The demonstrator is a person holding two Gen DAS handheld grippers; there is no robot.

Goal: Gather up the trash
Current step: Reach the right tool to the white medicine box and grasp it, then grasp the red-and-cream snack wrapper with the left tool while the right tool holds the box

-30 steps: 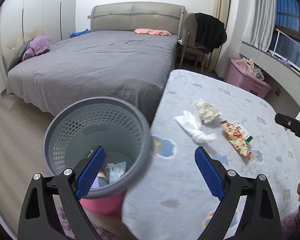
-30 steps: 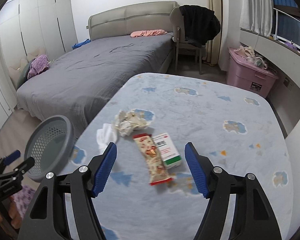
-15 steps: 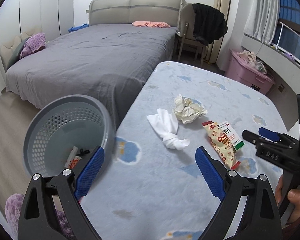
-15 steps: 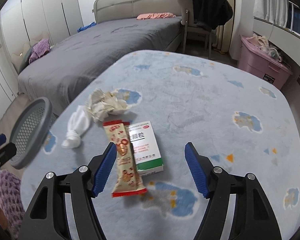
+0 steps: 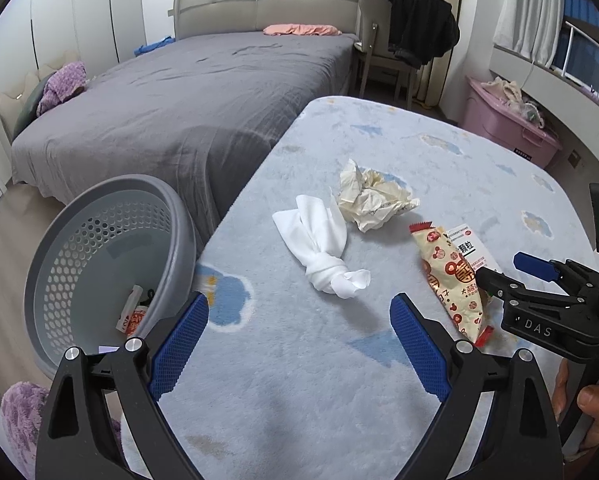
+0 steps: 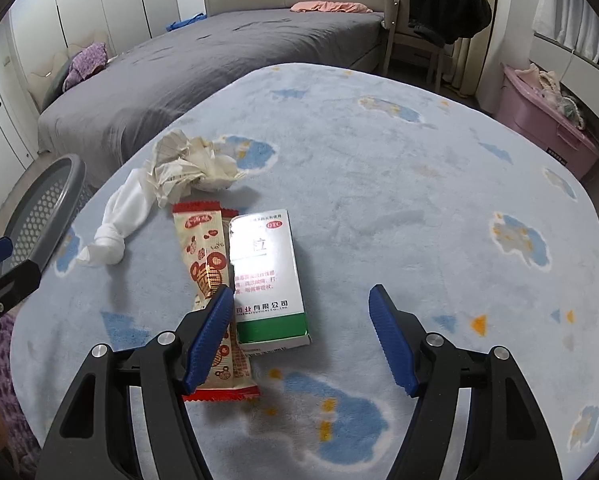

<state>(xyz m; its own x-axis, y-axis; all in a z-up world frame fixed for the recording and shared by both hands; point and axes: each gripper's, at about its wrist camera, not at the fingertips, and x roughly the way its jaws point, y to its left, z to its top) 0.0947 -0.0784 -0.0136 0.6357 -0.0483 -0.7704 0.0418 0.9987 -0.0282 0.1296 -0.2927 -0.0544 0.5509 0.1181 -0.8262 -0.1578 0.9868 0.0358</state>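
**Over the blue desk, both tools spread and empty**

From the left wrist view, the left tool hangs released above the near part of the desk, nothing between its blue pads. A knotted white tissue lies just ahead of it, with a crumpled paper wad touching the tissue's far side. Off the desk's left edge sits a grey basket, tilted, a few scraps inside. Bare cloth spreads beyond the wad.

From the right wrist view, the right tool is also released, straddling the near end of a white-and-green medicine box. A snack wrapper lies against the box's left side, under the left pad. Open desk runs wide to the right.
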